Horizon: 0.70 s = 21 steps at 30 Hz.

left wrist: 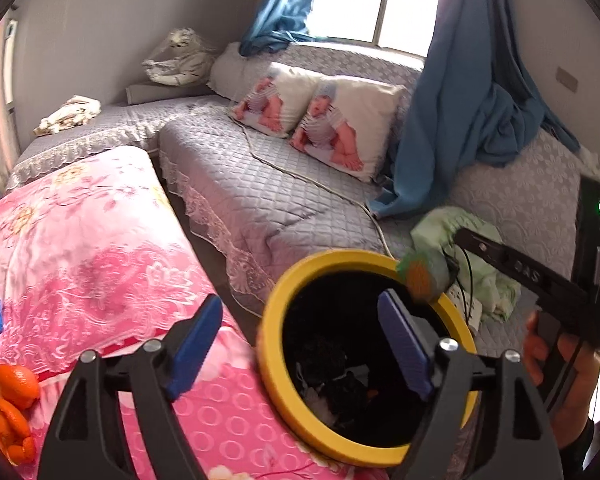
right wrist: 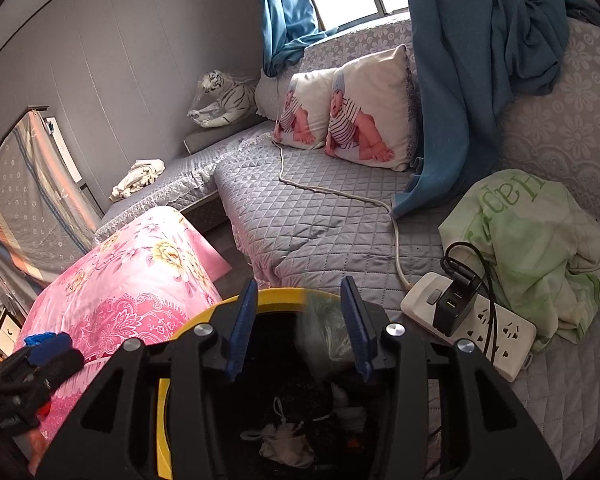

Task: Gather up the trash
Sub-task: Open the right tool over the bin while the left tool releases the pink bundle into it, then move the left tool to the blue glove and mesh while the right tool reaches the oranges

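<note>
The right tongs (right wrist: 298, 322) stand spread over the yellow-rimmed bin (left wrist: 274, 344); a blurred wrapper (right wrist: 326, 332) sits between them, seemingly unpinched, directly above the opening. The left tongs (left wrist: 300, 344), spread and empty, flank the bin's left rim.

Bin (left wrist: 278, 376): yellow rim reads as matt moulded plastic, inside lined with black film. Falling over its far edge, a wrapper (left wrist: 420, 276): thin, looks like printed plastic film, blurred. Left gripper (left wrist: 300, 340): matt black plastic frame, ribbed blue pads (left wrist: 198, 344), shiny metal pivot bolts. Right gripper (right wrist: 300, 324): same build. Left of the bin, pink quilt (left wrist: 92, 240): satin-sheen cloth with raised floral weave. Behind the bin, sofa cover (right wrist: 308, 216): grey diamond-quilted cloth, slight sheen, lace trim. Right of the bin, power strip (right wrist: 496, 340): smooth white plastic; charger (right wrist: 452, 312) on it is glossy black. Green cloth (right wrist: 540, 248) beside it: soft, crumpled, matt.
</note>
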Tool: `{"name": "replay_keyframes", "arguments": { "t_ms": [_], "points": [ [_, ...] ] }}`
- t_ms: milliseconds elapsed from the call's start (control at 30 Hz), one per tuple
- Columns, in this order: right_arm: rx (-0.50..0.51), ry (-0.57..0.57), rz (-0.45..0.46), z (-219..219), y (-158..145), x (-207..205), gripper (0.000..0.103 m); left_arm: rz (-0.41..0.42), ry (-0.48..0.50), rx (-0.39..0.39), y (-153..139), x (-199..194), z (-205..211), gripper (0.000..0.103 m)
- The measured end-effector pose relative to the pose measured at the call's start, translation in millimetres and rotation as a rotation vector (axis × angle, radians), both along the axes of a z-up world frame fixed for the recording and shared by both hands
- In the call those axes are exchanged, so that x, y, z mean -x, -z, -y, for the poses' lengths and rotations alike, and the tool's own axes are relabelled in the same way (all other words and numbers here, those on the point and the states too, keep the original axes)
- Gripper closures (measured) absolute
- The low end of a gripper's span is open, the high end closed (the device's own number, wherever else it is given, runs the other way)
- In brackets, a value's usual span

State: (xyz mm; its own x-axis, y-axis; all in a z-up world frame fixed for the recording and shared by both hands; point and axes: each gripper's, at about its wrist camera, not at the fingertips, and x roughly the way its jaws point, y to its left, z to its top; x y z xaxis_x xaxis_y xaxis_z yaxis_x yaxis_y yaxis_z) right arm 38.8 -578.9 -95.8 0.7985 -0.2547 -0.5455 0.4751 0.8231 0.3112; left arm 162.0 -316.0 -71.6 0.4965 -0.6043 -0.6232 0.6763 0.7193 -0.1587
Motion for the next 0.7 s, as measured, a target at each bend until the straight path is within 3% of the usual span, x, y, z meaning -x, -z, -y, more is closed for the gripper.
{"name": "replay_keyframes", "arguments": {
  "t_ms": [333, 700],
  "points": [
    [0.018, -0.036, 0.033, -16.6, -17.8, 0.9, 0.057, 0.016, -0.09, 0.047, -17.8, -16.5, -40.2, 0.024],
    [0.07, -0.158, 0.143, -61.6, -55.4, -6.7, 0.03, 0.087, -0.249, 0.103, -51.5, -41.8, -114.8, 0.011]
  ]
}}
